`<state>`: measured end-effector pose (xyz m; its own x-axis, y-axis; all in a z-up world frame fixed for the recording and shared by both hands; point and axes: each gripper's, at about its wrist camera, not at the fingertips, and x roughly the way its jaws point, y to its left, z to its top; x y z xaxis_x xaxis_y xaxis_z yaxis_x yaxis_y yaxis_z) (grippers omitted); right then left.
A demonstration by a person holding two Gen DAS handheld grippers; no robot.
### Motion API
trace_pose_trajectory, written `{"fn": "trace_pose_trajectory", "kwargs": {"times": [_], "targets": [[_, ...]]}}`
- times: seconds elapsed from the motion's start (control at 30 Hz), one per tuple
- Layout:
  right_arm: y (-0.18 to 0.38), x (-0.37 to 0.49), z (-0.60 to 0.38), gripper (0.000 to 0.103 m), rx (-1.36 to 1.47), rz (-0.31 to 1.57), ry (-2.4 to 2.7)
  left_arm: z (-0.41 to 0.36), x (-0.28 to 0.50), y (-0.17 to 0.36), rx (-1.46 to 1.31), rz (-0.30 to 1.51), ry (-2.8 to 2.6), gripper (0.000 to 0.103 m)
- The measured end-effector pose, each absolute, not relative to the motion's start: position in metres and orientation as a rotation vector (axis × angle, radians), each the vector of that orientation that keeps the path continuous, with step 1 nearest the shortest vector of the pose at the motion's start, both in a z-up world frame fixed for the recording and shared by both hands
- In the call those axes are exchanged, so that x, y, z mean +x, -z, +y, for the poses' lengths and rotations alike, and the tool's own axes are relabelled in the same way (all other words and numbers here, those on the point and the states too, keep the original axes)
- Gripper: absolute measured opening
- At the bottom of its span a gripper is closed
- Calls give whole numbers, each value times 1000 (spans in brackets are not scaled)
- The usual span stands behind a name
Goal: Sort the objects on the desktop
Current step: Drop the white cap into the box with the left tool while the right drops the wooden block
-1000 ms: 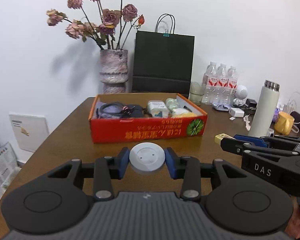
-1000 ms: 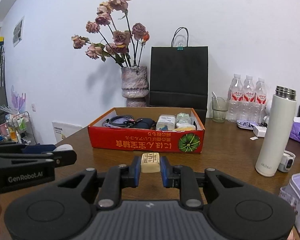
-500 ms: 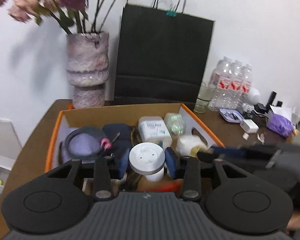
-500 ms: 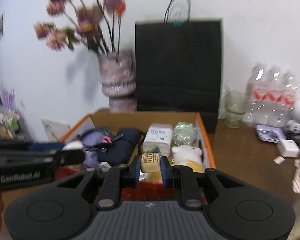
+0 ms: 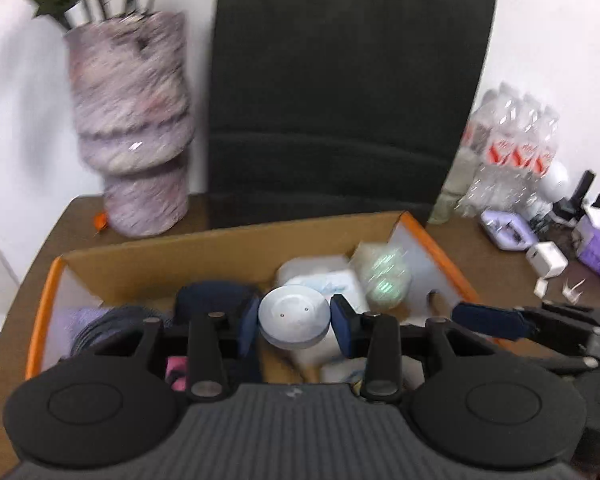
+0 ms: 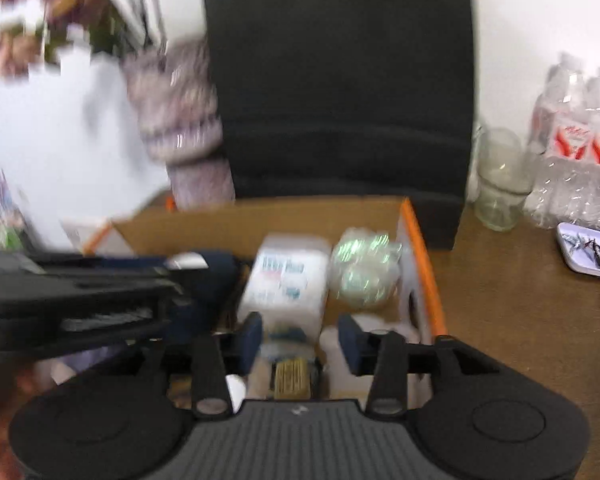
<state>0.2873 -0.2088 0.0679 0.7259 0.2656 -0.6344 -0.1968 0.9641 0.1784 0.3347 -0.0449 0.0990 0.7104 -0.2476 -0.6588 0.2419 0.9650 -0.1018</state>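
My left gripper [image 5: 294,322] is shut on a round white disc [image 5: 293,321] and holds it over the orange-rimmed cardboard box [image 5: 228,252]. My right gripper [image 6: 300,338] is open over the same box [image 6: 420,248]; a small tan block [image 6: 291,376] lies below and between its fingers, loose in the box. The box holds a white packet [image 6: 286,276], a green-white wrapped ball [image 6: 360,268], a dark pouch [image 5: 214,298] and a coiled cable [image 5: 100,330]. The right gripper also shows in the left wrist view [image 5: 512,320]. The views are blurred.
A black paper bag [image 5: 340,100] and a mottled pink vase [image 5: 130,128] stand behind the box. Water bottles [image 6: 580,148], a glass [image 6: 498,184], a small tray [image 6: 588,250] and white chargers [image 5: 548,260] crowd the table to the right.
Both grippers moved forward from in front of the box to over it. The right gripper opened and let go of the tan block. The left still holds the disc.
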Motion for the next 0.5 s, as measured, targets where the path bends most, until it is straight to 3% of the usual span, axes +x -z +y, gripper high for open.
{"fn": "trace_pose_trajectory", "kwargs": {"times": [0.2,0.27,0.3,0.5], "targets": [[-81,285,-232,48,80,692,-172,-83,355,-97,6,766,343,41],[-81,288,-238,48,93,696,-157,-85,365,-94,-44,792,351,49],[-81,290,-240,49,103,703,-161,-85,368,-93,-61,803,342,60],[-81,293,-238,49,100,724,-185,-65,352,-104,-25,804,297,62]]}}
